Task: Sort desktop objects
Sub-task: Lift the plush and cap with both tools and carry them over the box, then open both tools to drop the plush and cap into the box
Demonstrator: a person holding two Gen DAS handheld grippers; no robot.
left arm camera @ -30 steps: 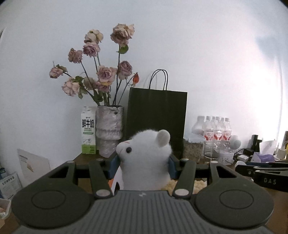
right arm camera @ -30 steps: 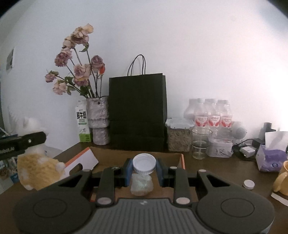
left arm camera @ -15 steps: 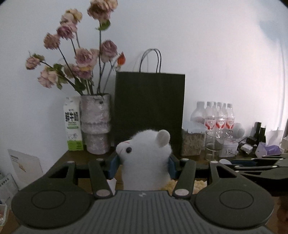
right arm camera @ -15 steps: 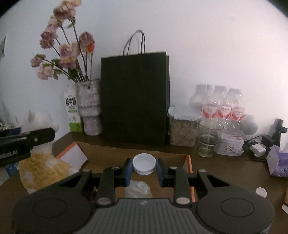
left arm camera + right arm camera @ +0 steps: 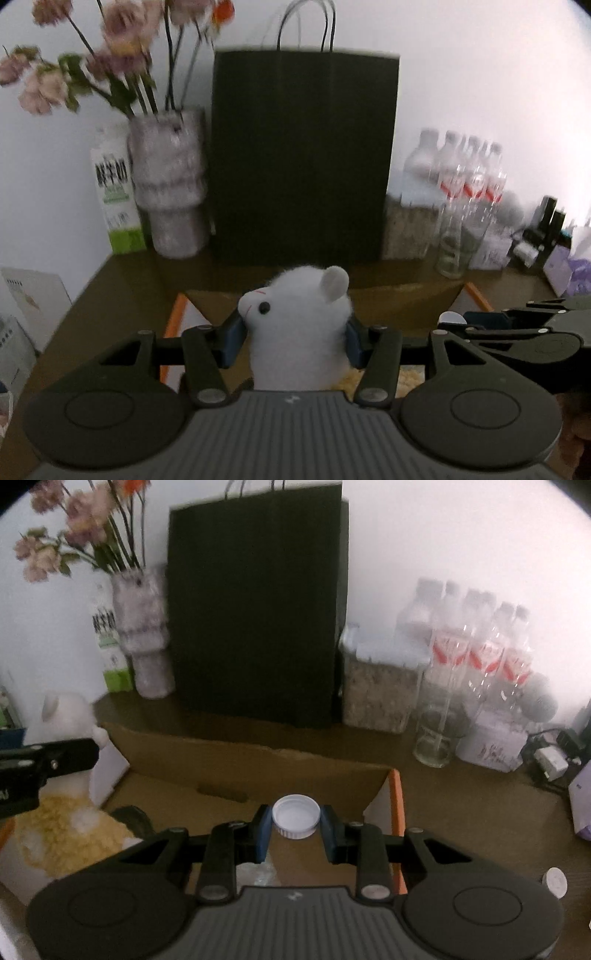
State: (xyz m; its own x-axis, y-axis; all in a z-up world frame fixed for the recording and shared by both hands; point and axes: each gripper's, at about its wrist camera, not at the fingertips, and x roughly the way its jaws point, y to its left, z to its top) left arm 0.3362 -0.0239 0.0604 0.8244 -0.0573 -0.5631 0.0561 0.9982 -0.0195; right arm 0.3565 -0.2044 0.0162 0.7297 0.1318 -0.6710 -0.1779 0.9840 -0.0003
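Over the cardboard box (image 5: pixel 258 771) now, each tool has advanced, pinching plush toy (image 5: pixel 299 332) and white cap (image 5: pixel 295 815).

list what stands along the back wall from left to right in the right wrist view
milk carton → vase of flowers → black paper bag → clear food container → drinking glass → water bottles

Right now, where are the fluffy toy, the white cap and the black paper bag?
fluffy toy (image 5: pixel 295 332), left wrist view, its white body
white cap (image 5: pixel 296 816), right wrist view, its hollow inside
black paper bag (image 5: pixel 255 620), right wrist view, its front
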